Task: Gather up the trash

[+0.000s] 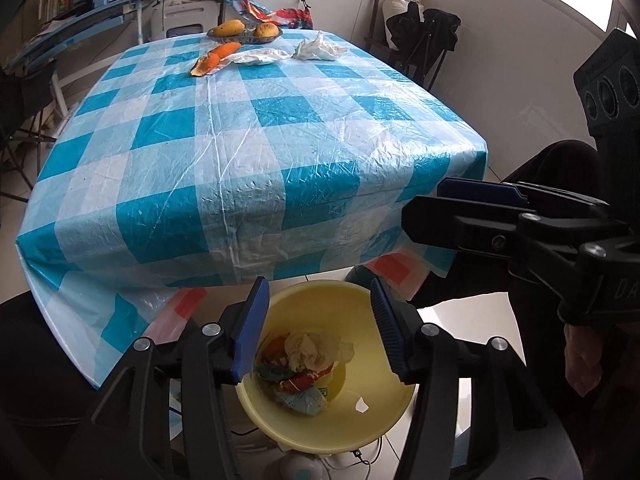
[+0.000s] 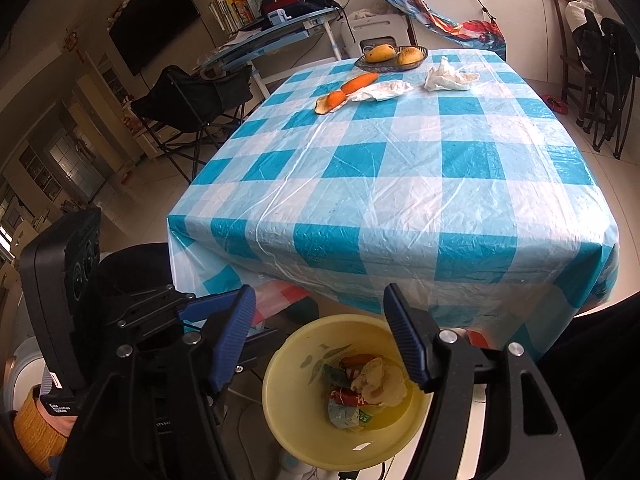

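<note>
Left wrist view, left claw (image 1: 316,328) wide over yellow basin (image 1: 400,404), right claw (image 1: 424,204) wide beside checked table (image 1: 240,128).

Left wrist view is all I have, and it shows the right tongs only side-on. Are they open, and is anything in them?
Observer: The right tongs are open and empty, above the basin.
Operator: My own finger hides part of the basin's wall. Is it plain there?
Observer: No. A green leaf print is on the wall beside the trash.
Operator: What is past the desk, off my left edge?
Observer: A dark TV hangs on the wall.
</note>
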